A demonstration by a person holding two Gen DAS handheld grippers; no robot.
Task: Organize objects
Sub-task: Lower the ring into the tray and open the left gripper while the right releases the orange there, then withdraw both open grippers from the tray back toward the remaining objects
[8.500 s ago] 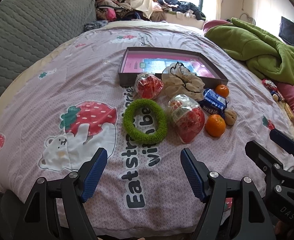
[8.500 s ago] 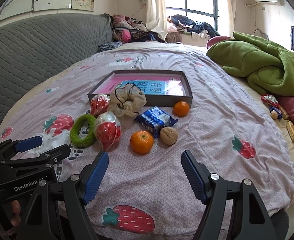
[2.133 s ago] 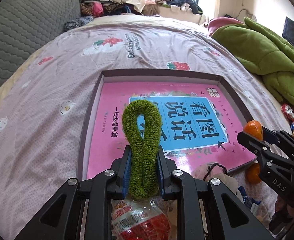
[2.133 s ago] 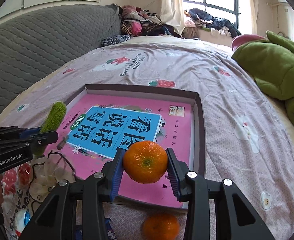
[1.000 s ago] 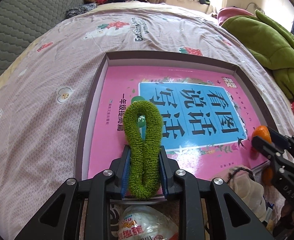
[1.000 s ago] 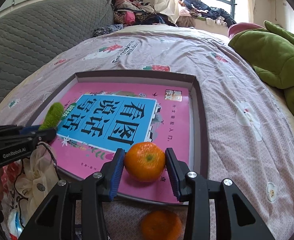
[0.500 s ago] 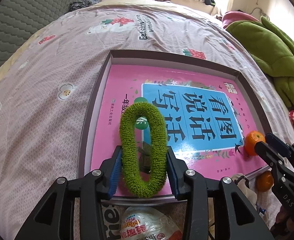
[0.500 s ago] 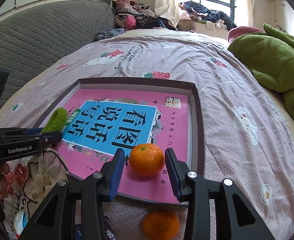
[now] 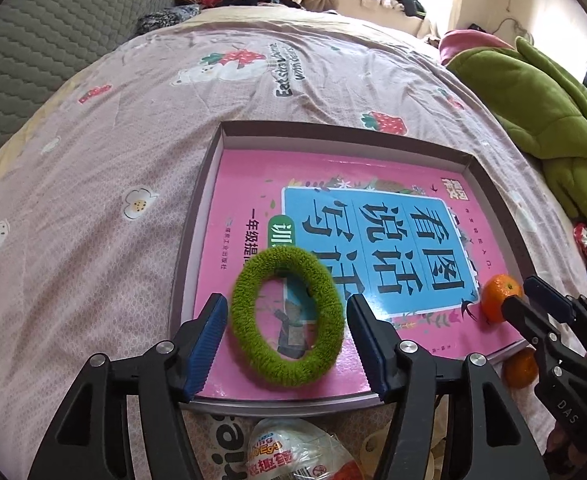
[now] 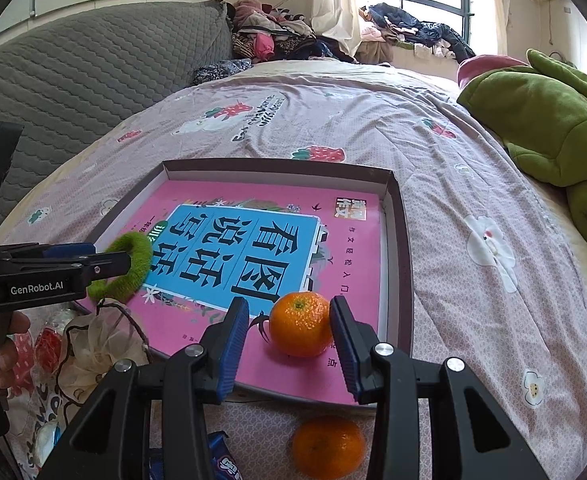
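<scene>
A shallow brown box (image 9: 197,216) (image 10: 397,216) with a pink and blue book (image 9: 373,216) (image 10: 253,236) in it lies on the bed. A green fuzzy ring (image 9: 287,322) (image 10: 127,260) lies flat on the book, between the fingers of my open left gripper (image 9: 287,336), which do not touch it. An orange (image 10: 301,324) (image 9: 499,298) sits on the book at the box's near right corner, between the fingers of my open right gripper (image 10: 289,344).
A second orange (image 10: 329,446) (image 9: 519,368) lies on the bedspread in front of the box. A wrapped toy egg (image 9: 289,456), a beige drawstring pouch (image 10: 101,344) and a blue snack packet (image 10: 221,460) lie near the box's front edge. A green blanket (image 10: 553,128) is piled at the right.
Both grippers have opened. The green ring has sprung back round and lies on the book; the orange now rests on the book, free of the right fingers.
</scene>
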